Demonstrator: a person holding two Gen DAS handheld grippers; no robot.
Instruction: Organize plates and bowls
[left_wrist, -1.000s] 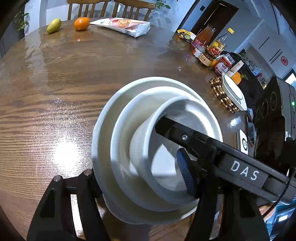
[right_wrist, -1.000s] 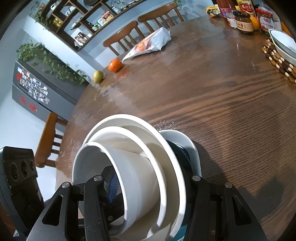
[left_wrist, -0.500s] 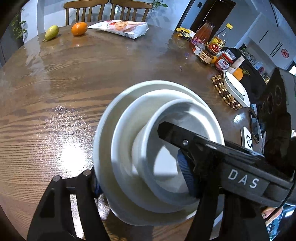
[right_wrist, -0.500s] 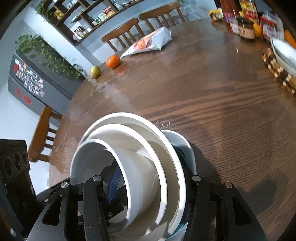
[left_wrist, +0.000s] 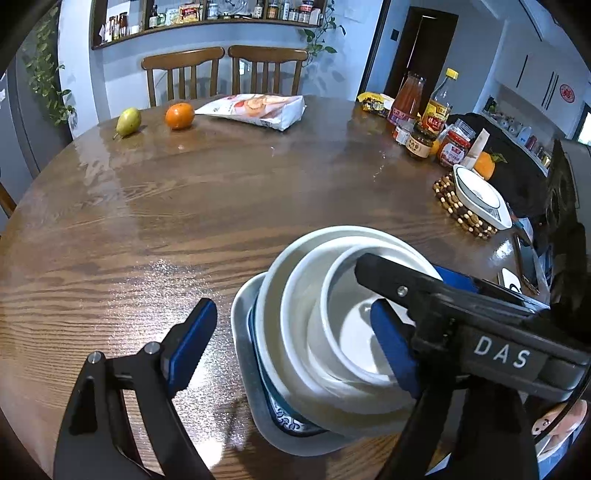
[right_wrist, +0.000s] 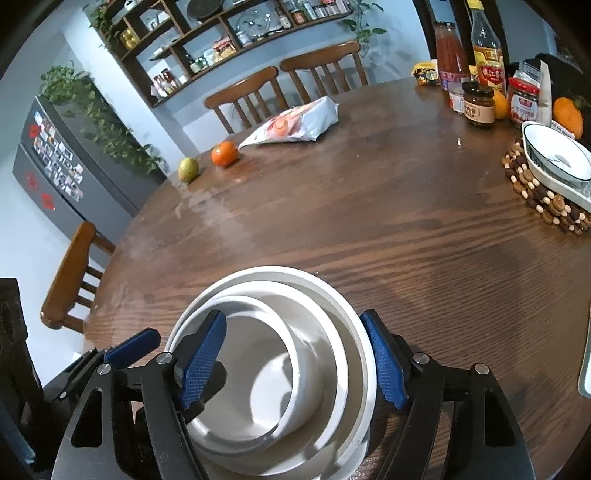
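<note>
A stack of white bowls (left_wrist: 332, 317) sits nested on a square white plate (left_wrist: 243, 354) with a blue-patterned dish under it, near the table's front edge. My left gripper (left_wrist: 291, 339) is open around the stack's rim, one blue pad (left_wrist: 188, 343) left of the plate, the other inside the smallest bowl. My right gripper (right_wrist: 291, 365) is open, its left pad (right_wrist: 201, 358) inside the bowls (right_wrist: 273, 369) and its right pad outside the rim. A blue-rimmed dish (right_wrist: 557, 158) rests on a beaded trivet at right.
The round wooden table (left_wrist: 184, 206) holds a pear (left_wrist: 128, 122), an orange (left_wrist: 179, 115) and a snack bag (left_wrist: 258, 109) at the back. Bottles and jars (left_wrist: 424, 122) stand at back right. Chairs stand behind the table.
The stack went from tilted and gripped in the air to resting flat on the table. Both grippers opened their jaws around it and the cameras levelled out.
</note>
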